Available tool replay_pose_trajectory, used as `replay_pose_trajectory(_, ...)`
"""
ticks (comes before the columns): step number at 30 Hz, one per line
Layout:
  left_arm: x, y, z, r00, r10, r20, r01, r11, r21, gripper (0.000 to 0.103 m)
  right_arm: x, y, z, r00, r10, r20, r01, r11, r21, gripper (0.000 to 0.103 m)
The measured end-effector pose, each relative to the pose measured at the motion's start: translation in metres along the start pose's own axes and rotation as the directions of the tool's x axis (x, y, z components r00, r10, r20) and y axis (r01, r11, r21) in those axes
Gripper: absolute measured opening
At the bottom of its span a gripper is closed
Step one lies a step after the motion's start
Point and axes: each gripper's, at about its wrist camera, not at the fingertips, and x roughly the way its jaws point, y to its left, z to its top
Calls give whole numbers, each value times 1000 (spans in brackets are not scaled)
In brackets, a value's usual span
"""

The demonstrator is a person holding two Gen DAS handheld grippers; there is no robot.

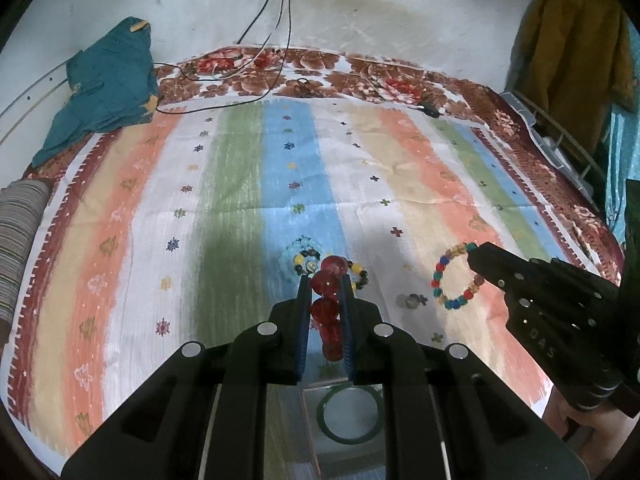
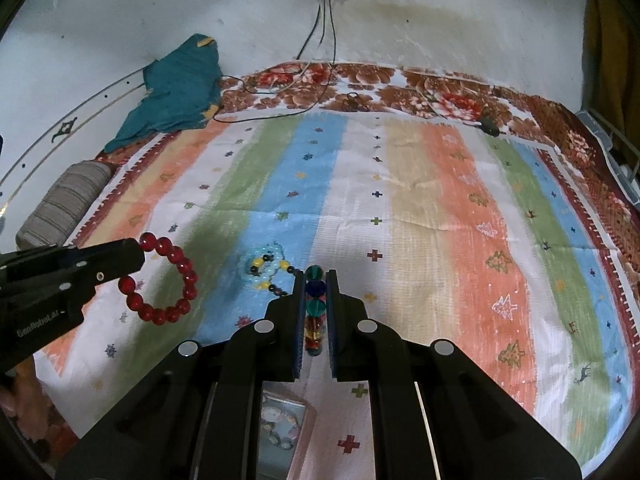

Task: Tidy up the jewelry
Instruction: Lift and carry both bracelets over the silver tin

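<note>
My left gripper (image 1: 326,280) is shut on a red bead bracelet (image 1: 328,304) and holds it above the striped bed cover; the bracelet hangs from the same gripper in the right wrist view (image 2: 168,280). My right gripper (image 2: 316,276) is shut on a multicoloured bead bracelet (image 2: 315,308), which also shows hanging in the left wrist view (image 1: 456,276). A light blue bracelet (image 2: 266,264) and a black-and-yellow bead bracelet (image 2: 280,276) lie overlapping on the blue stripe between the grippers. A small ring (image 1: 412,301) lies on the cover.
A pink box (image 2: 280,432) with jewelry and a green bangle (image 1: 350,414) sit below the grippers near the front edge. A teal cloth (image 1: 104,88) and cables (image 1: 256,80) lie at the back. A striped cushion (image 1: 18,236) sits at the left edge.
</note>
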Motion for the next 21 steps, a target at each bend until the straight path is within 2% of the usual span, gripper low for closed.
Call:
replay_pose_trajectory(9, -18, 0, -11, 1000, -23, 10, 23, 1000, 9, 13, -16, 14, -15, 1000, 19, 3, -19, 999, -48, 10)
replay_pose_trajectory(13, -21, -2, -17, 1000, -13, 7, 13, 999, 32, 13, -22, 17, -18, 999, 46, 5, -46, 998, -43, 10)
replay_pose_trajectory(21, -28, -6, -26, 1000, -26, 6, 26, 999, 47, 13, -27, 22, -27, 999, 46, -2, -46, 998, -45, 10)
